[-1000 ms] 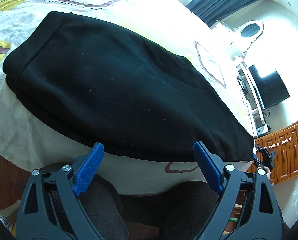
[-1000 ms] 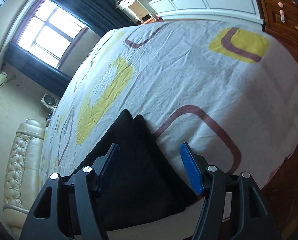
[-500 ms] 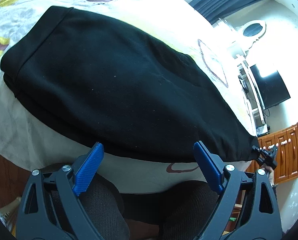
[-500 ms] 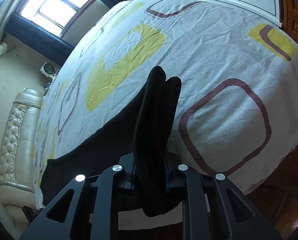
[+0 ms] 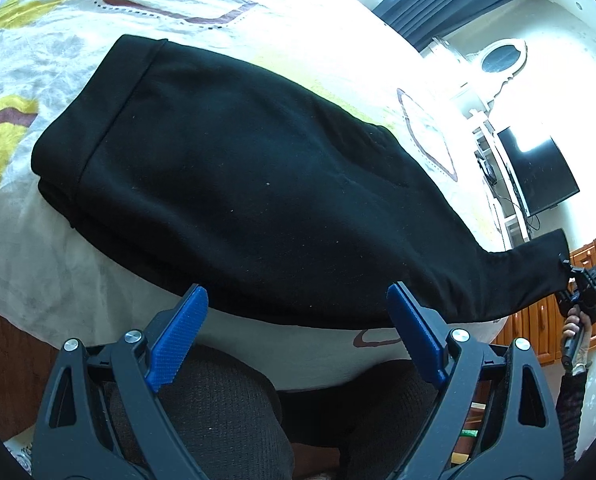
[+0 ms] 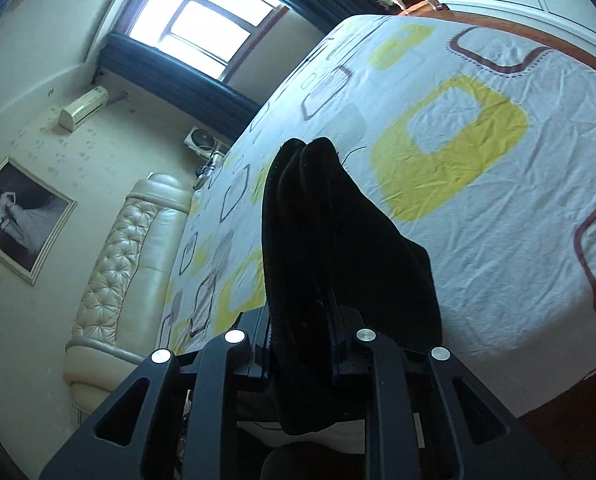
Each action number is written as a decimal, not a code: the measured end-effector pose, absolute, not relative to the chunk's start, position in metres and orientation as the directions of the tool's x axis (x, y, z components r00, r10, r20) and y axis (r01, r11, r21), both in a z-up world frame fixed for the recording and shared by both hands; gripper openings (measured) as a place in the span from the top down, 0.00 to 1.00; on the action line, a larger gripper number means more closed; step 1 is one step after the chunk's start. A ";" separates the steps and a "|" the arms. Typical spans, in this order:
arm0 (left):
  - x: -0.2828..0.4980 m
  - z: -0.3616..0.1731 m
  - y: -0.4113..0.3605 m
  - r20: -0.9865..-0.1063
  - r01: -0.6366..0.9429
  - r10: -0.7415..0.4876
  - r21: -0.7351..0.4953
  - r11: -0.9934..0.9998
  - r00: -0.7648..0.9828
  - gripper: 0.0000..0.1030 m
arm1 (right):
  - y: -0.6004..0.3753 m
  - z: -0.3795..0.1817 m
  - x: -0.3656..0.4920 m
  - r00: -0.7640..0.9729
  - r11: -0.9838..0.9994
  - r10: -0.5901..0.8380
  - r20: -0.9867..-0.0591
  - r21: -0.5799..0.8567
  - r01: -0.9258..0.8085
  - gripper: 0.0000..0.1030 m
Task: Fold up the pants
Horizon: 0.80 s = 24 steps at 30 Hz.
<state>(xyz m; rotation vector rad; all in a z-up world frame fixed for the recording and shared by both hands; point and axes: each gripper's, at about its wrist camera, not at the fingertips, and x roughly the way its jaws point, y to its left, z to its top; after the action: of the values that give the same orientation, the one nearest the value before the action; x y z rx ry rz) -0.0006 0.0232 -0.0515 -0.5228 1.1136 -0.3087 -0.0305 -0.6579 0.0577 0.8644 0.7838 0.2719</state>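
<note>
Black pants (image 5: 257, 184) lie across the patterned bedsheet (image 5: 49, 264), already doubled leg on leg, waistband toward 10 o'clock in the left wrist view, cuffs running off toward 4 o'clock.

Right gripper (image 6: 302, 344) is clenched on the cuff end; the fabric bunches thick between its pads and stands up past them toward 12 o'clock. In the left wrist view that same gripper (image 5: 582, 280) shows small at 3 o'clock, with the cuff end raised clear of the bed.

Left gripper (image 5: 293, 340) hangs released over the near edge of the bed at 6 o'clock, blue pads wide, nothing between them, not touching the cloth.

Risks, as I judge them:
- Only one end is held. Carrying the cuffs toward the waistband could drag the whole stack, since nothing pins the waist.
- The two legs may shear apart, leaving a skewed fold.
- The grip is on a thick bunch; one layer could slip out.
</note>
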 end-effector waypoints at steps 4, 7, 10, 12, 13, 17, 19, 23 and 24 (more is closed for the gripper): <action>0.001 -0.057 0.021 -0.752 -0.039 -0.529 -0.588 0.808 0.393 0.12 | -0.594 0.075 -0.011 0.654 0.671 0.553 -0.516 0.741 0.017 0.81; 0.002 -0.059 0.019 -0.750 -0.040 -0.541 -0.598 0.801 0.380 0.12 | -0.548 0.076 0.002 0.615 0.704 0.568 -0.547 0.710 -0.018 0.81; 0.001 -0.060 0.016 -0.745 -0.041 -0.555 -0.610 0.791 0.370 0.12 | -0.505 0.069 0.013 0.572 0.756 0.552 -0.606 0.654 -0.037 0.81; 0.000 -0.059 0.016 -0.744 -0.034 -0.555 -0.608 0.793 0.372 0.12 | -0.478 0.059 0.019 0.540 0.796 0.525 -0.658 0.603 -0.040 0.81; 0.002 -0.059 0.017 -0.746 -0.031 -0.554 -0.606 0.795 0.371 0.12 | -0.466 0.054 0.021 0.530 0.821 0.501 -0.684 0.570 -0.040 0.81; -0.001 -0.060 0.018 -0.748 -0.035 -0.549 -0.603 0.797 0.374 0.12 | -0.422 0.029 0.030 0.478 0.889 0.421 -0.771 0.456 -0.048 0.80; -0.002 -0.059 0.017 -0.746 -0.037 -0.551 -0.605 0.795 0.373 0.12 | -0.403 0.017 0.032 0.459 0.917 0.376 -0.805 0.395 -0.059 0.81; -0.002 -0.057 0.016 -0.745 -0.027 -0.550 -0.602 0.798 0.378 0.12 | -0.375 -0.007 0.036 0.432 0.939 0.328 -0.840 0.338 -0.054 0.81; -0.002 -0.057 0.016 -0.745 -0.025 -0.549 -0.602 0.798 0.378 0.12 | -0.367 -0.012 0.036 0.426 0.947 0.310 -0.850 0.315 -0.059 0.81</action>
<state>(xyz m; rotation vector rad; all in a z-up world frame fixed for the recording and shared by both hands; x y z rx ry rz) -0.0023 0.0163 -0.0574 -0.5826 1.1473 -0.3601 0.0364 -0.3672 -0.0120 0.2531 1.1098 0.2334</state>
